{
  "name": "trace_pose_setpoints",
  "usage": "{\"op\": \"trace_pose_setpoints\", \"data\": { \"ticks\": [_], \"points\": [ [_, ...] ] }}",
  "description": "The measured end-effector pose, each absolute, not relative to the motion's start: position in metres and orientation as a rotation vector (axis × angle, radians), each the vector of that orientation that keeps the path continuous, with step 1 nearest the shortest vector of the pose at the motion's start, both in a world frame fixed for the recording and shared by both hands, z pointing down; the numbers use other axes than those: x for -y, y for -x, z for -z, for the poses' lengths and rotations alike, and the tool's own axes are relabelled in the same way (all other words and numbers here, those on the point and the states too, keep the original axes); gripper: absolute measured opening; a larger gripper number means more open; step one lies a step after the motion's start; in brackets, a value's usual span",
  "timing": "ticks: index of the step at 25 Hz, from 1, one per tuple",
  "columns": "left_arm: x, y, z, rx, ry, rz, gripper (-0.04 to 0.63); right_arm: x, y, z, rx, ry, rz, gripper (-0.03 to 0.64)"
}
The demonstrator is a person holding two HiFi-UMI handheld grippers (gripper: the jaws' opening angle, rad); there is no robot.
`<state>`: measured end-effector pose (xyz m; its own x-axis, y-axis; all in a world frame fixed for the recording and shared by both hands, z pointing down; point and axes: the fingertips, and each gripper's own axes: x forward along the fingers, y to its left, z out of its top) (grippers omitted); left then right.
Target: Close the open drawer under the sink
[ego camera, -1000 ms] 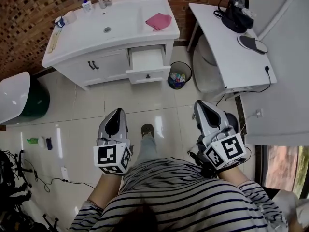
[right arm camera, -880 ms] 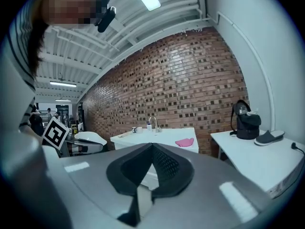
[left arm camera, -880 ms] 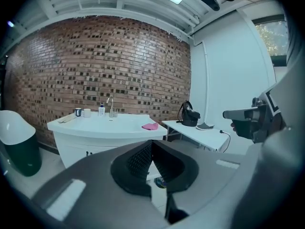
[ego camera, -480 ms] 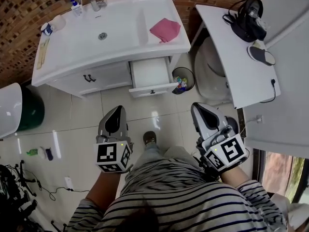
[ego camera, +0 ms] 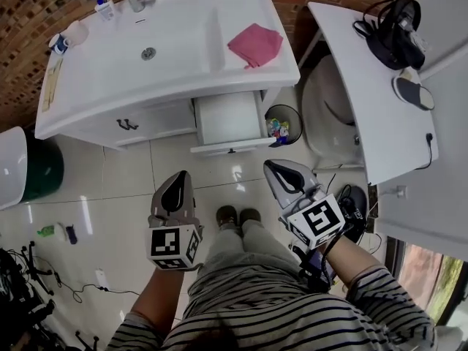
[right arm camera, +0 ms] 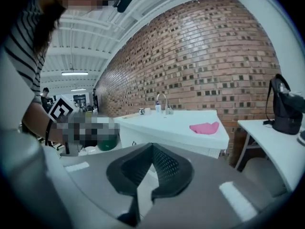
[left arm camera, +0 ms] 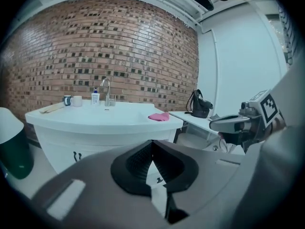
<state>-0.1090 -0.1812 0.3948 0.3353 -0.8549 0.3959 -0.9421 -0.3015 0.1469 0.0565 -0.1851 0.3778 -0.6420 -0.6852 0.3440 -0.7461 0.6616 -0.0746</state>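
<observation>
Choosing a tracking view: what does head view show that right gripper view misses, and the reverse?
Head view only: the open drawer from above, the trash bin, the right gripper whole. Right gripper view only: the ceiling lights, its claw shut on nothing. Both: the sink, pink cloth, black bag.

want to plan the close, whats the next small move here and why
Probably ease the right gripper forward to the drawer front. The drawer stands pulled out under the sink; the right gripper and the left gripper, both shut and empty, hang short of it over the floor, and the right one is nearer.
</observation>
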Motion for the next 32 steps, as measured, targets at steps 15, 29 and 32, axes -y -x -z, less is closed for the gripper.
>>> {"op": "trace_pose_setpoints", "data": {
  "ticks": [15,29,32],
  "points": [
    [0.195,0.09,-0.543,1.558,-2.202,-0.354,0.017,0.244,-0.056,-0.621,2.32,-1.339,-0.435,-0.005],
    [0.199,0.075,-0.582,1.497,-2.18,-0.354,0.017,0.257,-0.051,-0.651,2.295,-1.372,-0.462,-0.003],
    [0.202,0.075,-0.582,1.493,-2.174,-0.352,0.017,0.26,-0.051,-0.651,2.287,-1.372,-0.457,-0.003]
  ]
}}
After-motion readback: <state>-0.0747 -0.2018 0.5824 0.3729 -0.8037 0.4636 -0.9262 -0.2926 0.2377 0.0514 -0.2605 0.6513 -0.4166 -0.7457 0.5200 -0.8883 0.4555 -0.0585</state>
